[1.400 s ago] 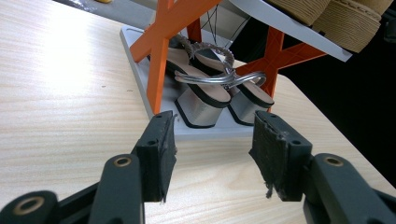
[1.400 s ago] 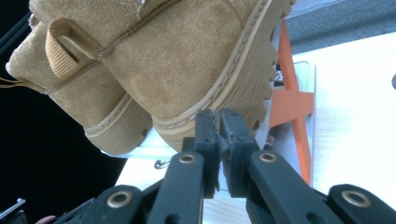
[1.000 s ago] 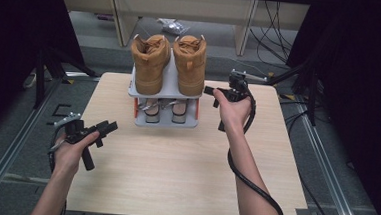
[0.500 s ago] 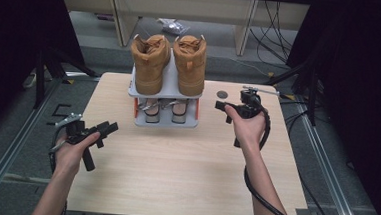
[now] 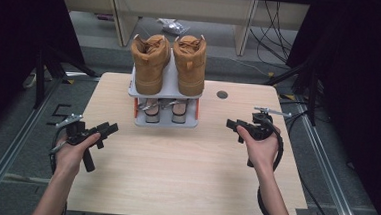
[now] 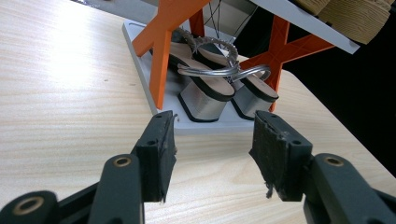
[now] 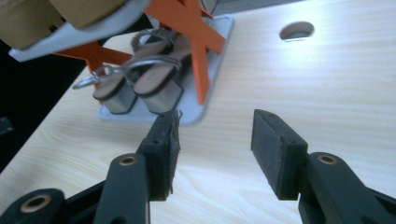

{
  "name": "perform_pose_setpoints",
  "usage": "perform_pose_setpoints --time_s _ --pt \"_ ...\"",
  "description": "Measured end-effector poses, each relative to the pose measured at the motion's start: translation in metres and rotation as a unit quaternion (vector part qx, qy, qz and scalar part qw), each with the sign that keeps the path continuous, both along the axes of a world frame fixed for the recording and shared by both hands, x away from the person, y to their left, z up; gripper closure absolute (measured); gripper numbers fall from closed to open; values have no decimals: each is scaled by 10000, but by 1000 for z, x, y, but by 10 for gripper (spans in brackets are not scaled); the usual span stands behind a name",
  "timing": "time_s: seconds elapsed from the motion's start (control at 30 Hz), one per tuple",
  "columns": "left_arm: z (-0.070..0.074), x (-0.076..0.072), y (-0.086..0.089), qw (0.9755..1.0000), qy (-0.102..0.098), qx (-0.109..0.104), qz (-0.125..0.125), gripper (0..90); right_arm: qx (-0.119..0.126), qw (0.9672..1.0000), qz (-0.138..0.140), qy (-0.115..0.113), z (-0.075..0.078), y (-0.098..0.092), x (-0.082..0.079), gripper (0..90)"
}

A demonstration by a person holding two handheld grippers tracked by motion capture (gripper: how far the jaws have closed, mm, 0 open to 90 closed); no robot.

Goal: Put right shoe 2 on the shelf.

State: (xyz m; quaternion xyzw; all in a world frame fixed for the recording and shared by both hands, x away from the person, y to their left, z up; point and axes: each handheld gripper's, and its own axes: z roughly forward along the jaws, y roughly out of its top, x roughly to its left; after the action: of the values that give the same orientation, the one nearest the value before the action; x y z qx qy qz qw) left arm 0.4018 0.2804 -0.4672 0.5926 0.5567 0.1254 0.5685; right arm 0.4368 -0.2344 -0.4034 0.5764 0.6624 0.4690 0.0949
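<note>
A grey shoe rack with orange cross braces stands at the back middle of the wooden table. A pair of tan boots sits on its top shelf. A pair of silver-heeled sandals sits on the bottom shelf. My left gripper is held low over the table's left side, open and empty, pointing at the rack. My right gripper is to the right of the rack, aimed at its lower shelf. Its jaws have just been opening, with nothing between them. The sandals lie ahead of the left gripper. In the right gripper view, the sandals lie ahead of the right gripper.
A round hole is in the tabletop right of the rack. Cables trail on the floor behind the table, and metal frame rails run along both sides. Bare wood stretches in front of the rack.
The right gripper has moved away from the rack's top shelf, toward the right front and downward, and its jaws have opened wider. The left gripper has stayed put.
</note>
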Motion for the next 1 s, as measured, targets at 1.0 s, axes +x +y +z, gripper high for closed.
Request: perform_pose_setpoints --time_s 1.0 --pt "-5 0 -1 10000 56 57 4 481 -33 9995 -268 149 -68 -46 -41 505"
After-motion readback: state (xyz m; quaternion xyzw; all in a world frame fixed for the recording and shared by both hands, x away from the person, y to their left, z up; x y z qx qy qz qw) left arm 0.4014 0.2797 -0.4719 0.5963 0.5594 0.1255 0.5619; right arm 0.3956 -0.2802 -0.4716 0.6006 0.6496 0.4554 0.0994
